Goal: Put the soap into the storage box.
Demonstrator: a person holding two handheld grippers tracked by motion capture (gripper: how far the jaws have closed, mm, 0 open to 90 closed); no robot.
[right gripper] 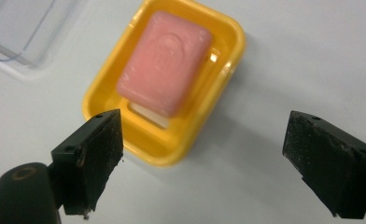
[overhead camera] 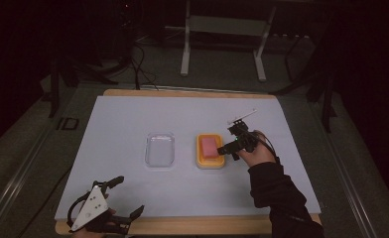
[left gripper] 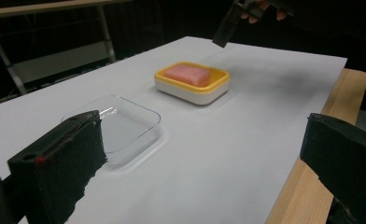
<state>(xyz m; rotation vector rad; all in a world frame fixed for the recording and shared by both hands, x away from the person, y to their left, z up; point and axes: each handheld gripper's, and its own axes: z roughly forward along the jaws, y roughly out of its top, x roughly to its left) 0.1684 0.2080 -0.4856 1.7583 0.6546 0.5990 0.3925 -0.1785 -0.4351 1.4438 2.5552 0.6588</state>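
Observation:
A pink bar of soap [overhead camera: 209,145] lies in a yellow soap dish [overhead camera: 202,161] near the middle of the white sheet. An empty clear plastic tray [overhead camera: 160,150] sits just left of the dish. My right gripper [overhead camera: 229,140] hovers at the dish's right side, open, with nothing between its jaws. In the right gripper view the soap [right gripper: 165,70] and dish [right gripper: 158,149] lie just beyond the right gripper [right gripper: 204,149]. My left gripper [overhead camera: 128,197] rests open at the table's front left corner. The left gripper [left gripper: 204,154] faces the clear tray [left gripper: 125,126] and the dish [left gripper: 190,93].
The white sheet [overhead camera: 133,119] covers a wooden tabletop whose edge [overhead camera: 192,225] shows along the front. A white metal stand [overhead camera: 222,44] is on the dark floor behind the table. A dark-sleeved forearm [overhead camera: 277,193] comes in from the lower right.

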